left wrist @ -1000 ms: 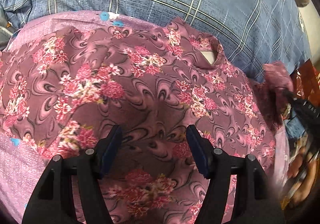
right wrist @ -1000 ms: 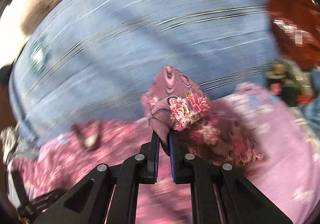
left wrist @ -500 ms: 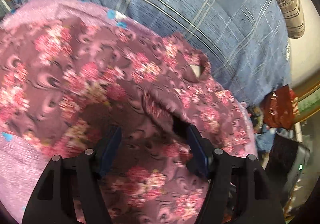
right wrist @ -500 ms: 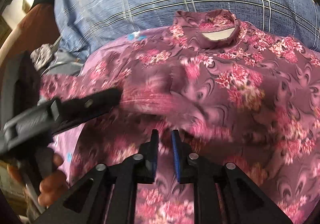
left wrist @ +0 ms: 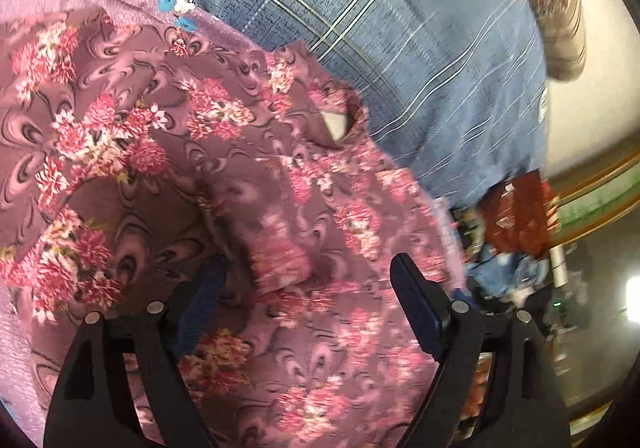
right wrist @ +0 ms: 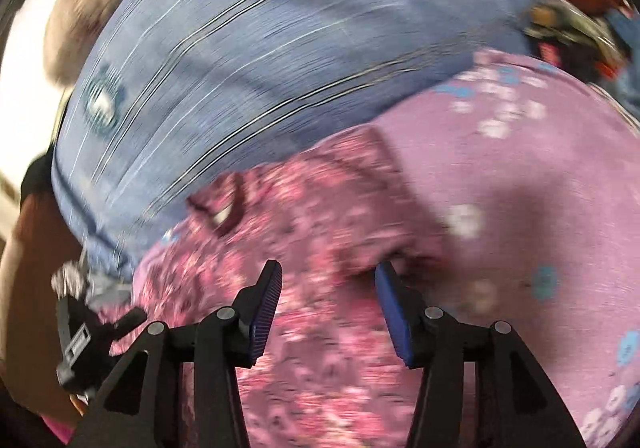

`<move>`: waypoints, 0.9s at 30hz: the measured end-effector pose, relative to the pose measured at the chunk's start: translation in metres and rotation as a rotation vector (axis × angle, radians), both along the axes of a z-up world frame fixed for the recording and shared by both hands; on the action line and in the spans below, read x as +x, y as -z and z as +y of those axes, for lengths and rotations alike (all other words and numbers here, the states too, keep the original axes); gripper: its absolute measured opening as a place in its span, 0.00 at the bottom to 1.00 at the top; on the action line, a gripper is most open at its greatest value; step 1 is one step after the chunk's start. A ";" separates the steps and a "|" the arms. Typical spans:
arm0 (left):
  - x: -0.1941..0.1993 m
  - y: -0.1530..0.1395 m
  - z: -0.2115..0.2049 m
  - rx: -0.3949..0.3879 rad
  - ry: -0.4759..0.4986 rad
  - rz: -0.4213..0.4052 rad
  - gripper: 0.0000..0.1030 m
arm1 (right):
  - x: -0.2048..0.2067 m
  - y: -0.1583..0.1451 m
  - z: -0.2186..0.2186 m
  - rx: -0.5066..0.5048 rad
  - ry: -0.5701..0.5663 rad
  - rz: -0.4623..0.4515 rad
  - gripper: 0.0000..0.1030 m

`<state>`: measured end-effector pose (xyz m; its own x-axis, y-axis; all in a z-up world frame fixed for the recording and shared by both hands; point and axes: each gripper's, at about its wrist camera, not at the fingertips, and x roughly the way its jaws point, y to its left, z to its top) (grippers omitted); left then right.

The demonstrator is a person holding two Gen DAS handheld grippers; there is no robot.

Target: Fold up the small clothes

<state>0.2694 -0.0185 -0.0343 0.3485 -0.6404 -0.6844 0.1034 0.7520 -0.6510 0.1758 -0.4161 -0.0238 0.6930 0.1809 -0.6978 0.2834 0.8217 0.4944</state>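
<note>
A small mauve garment with pink flower print [left wrist: 168, 152] lies flat on a lilac cloth, its neck opening [left wrist: 336, 124] toward the far side and a sleeve [left wrist: 280, 264] folded in over the body. My left gripper [left wrist: 308, 288] is open and empty just above the garment's lower middle. In the right wrist view the same garment [right wrist: 312, 216] is blurred by motion. My right gripper [right wrist: 328, 288] is open and empty over its right edge. The left gripper [right wrist: 80, 336] shows at the far left of that view.
A lilac cloth with blue and white flowers [right wrist: 540, 188] lies under the garment. A blue plaid blanket [left wrist: 400, 28] lies behind it. A striped pillow [left wrist: 552, 4] is at the far right, with red and blue clutter [left wrist: 520, 216] beyond the bed's edge.
My right gripper carried the sleeve across onto the garment's body, let go of it and opened, then swung back to the right. My left gripper stayed open and shifted slightly.
</note>
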 end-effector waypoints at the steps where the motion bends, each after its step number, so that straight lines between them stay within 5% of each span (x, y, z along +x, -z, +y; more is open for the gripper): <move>1: 0.002 0.004 -0.004 0.028 0.004 0.008 0.82 | -0.004 0.003 -0.009 0.011 0.021 0.000 0.50; 3: 0.006 0.017 -0.011 0.063 0.013 0.055 0.82 | -0.009 0.010 -0.017 0.029 0.040 0.002 0.50; 5: 0.004 0.015 -0.011 0.066 -0.021 0.003 0.77 | -0.009 0.016 -0.022 0.043 0.058 0.008 0.50; 6: 0.002 0.009 -0.010 0.093 -0.048 -0.043 0.46 | -0.012 0.017 -0.027 0.050 0.062 0.010 0.50; 7: 0.001 0.004 -0.009 0.115 -0.057 -0.074 0.03 | -0.012 0.019 -0.028 0.057 0.069 0.015 0.50; 13: -0.009 -0.036 0.043 0.139 -0.272 -0.224 0.05 | -0.011 0.017 -0.036 0.064 0.099 -0.003 0.54; 21: 0.003 -0.013 0.050 0.091 -0.247 -0.095 0.05 | 0.021 0.036 -0.030 0.088 0.074 0.036 0.59; 22: 0.003 -0.013 0.050 0.092 -0.246 -0.095 0.05 | 0.028 0.041 -0.027 0.090 0.052 0.047 0.57; 24: -0.002 -0.018 0.049 0.095 -0.245 -0.111 0.05 | 0.042 0.049 -0.015 0.095 -0.023 0.081 0.17; 25: -0.003 -0.019 0.048 0.108 -0.248 -0.117 0.05 | 0.044 0.045 -0.009 0.068 -0.052 0.080 0.07; 27: -0.003 -0.018 0.043 0.164 -0.248 -0.119 0.06 | 0.039 0.024 0.004 -0.072 -0.061 0.011 0.07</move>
